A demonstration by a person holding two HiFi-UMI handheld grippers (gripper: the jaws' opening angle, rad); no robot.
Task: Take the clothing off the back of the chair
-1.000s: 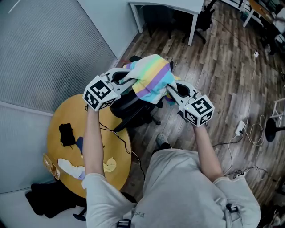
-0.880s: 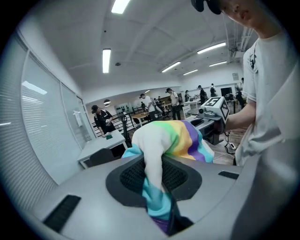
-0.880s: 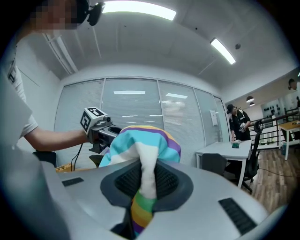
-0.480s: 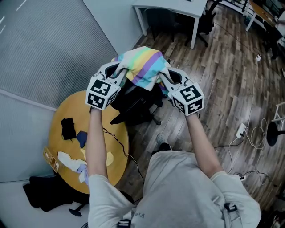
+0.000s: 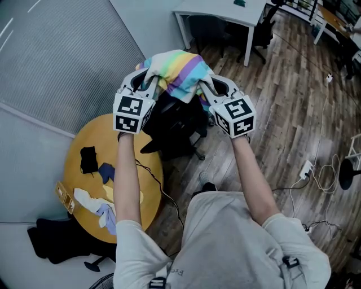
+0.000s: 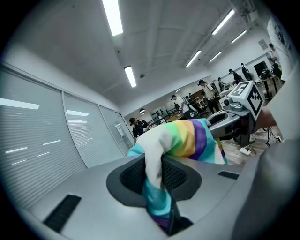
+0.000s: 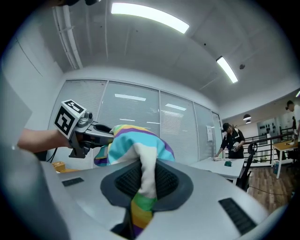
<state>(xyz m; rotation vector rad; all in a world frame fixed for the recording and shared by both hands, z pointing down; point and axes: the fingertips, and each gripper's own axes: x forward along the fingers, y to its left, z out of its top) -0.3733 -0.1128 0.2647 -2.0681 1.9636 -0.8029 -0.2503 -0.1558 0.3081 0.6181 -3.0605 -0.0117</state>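
Observation:
A garment with rainbow stripes hangs bunched between my two grippers, above the black office chair. My left gripper is shut on its left end. My right gripper is shut on its right end. In the left gripper view the cloth runs from that gripper's jaws toward the right gripper. In the right gripper view the cloth is pinched in that gripper's jaws and stretches to the left gripper. Whether the garment still touches the chair back is hidden.
A round yellow table with small cloth pieces stands at the left, beside a blind-covered glass wall. Dark clothing lies on the floor below it. A white desk is at the back. Cables trail over the wooden floor on the right.
Both grippers have risen, carrying the striped garment up and away from the chair back. The cloth stays gripped at both ends.

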